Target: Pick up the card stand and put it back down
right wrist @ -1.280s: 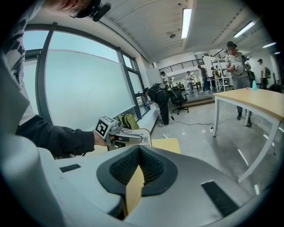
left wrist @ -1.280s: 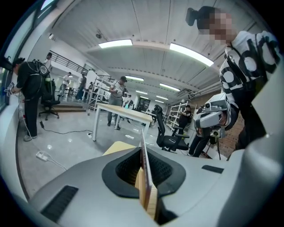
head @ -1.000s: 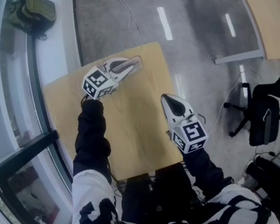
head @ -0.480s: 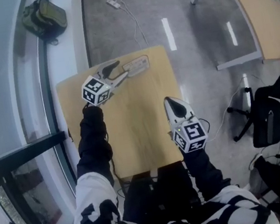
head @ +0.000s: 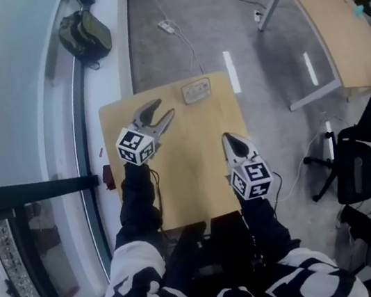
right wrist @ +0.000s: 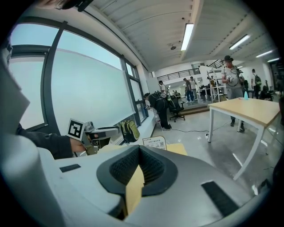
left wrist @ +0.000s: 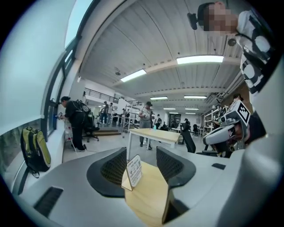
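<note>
Looking down in the head view, we see the small upright card stand with a white printed card [head: 196, 91] near the far edge of the light wooden counter [head: 188, 165]. It is just ahead of the left claw [head: 164, 107] and apart from it. In the left gripper view, that claw's jaws stand well apart, with the stand beyond them, untouched. In the right gripper view, the right claw [right wrist: 139, 151] is closed on nothing.

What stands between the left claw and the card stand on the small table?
Nothing visible does. The left claw is open and apart from the card stand, which stands upright near the far edge of the table. In the left gripper view, only bare tabletop lies between the claw and the stand.
</note>
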`<state>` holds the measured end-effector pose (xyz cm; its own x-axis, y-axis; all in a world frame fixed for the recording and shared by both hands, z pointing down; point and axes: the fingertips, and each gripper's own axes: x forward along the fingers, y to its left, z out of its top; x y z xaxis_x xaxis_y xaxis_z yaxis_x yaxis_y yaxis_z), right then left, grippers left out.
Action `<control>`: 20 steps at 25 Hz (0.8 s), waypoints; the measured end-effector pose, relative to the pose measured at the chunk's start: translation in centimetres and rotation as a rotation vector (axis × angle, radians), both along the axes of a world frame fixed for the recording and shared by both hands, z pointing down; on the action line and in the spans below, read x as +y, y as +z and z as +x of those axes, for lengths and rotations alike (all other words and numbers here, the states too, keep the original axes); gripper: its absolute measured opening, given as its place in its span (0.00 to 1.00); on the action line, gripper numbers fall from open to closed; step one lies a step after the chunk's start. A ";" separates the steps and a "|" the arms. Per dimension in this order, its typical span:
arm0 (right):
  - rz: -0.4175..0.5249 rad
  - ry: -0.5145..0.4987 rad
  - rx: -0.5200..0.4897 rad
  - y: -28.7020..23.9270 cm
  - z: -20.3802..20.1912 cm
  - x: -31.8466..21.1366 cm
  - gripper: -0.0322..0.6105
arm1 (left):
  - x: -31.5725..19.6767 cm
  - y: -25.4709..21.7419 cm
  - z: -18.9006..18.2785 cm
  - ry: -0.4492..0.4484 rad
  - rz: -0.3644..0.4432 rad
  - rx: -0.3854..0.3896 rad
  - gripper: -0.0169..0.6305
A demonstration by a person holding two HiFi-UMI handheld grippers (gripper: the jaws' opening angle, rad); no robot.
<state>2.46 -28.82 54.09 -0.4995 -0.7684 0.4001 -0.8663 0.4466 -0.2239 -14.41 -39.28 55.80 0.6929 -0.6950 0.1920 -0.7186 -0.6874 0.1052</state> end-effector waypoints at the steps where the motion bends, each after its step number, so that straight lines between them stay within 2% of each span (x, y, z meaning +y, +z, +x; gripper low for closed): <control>1: 0.011 0.001 -0.002 -0.6 -0.5 0.5 0.08 | 1.0 -0.8 -0.1 -0.024 0.006 0.005 0.37; 5: 0.062 -0.003 -0.011 -3.0 -2.5 2.4 0.08 | 5.2 -3.2 -0.1 -0.087 0.021 0.015 0.34; 9: 0.117 -0.005 -0.013 -5.6 -3.4 4.2 0.08 | 9.1 -6.6 0.9 -0.105 0.057 0.003 0.13; 13: 0.193 0.000 -0.009 -8.6 -4.5 6.0 0.08 | 12.1 -9.8 -0.9 -0.210 0.067 -0.054 0.08; 17: 0.242 -0.003 0.004 -10.6 -5.6 7.7 0.08 | 15.7 -12.0 -2.3 -0.305 0.070 -0.032 0.04; 20: 0.278 -0.016 0.014 -12.0 -6.6 8.3 0.08 | 17.9 -13.5 -2.8 -0.386 0.126 0.007 0.04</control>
